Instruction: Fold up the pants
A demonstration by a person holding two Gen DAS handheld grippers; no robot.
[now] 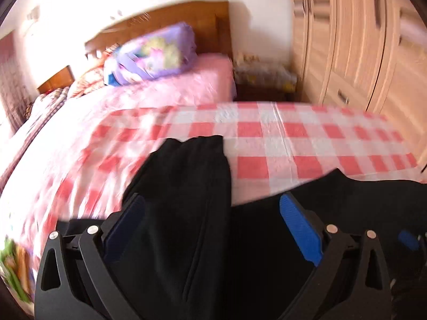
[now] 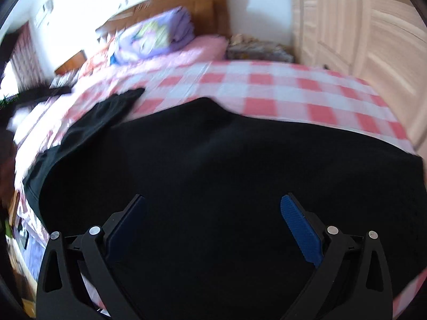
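Pants [image 2: 213, 173] flat on checked bedspread [image 2: 267, 85]

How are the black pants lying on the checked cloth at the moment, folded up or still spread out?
Mostly spread out: the black pants cover a broad stretch of the checked cloth, one leg reaching away. Whether any fold exists, blur hides.

Your black pants [image 2: 213, 165] lie spread on the red-and-white checked cloth [image 2: 261, 85] over the bed, one leg [image 1: 184, 176] stretching away toward the headboard.
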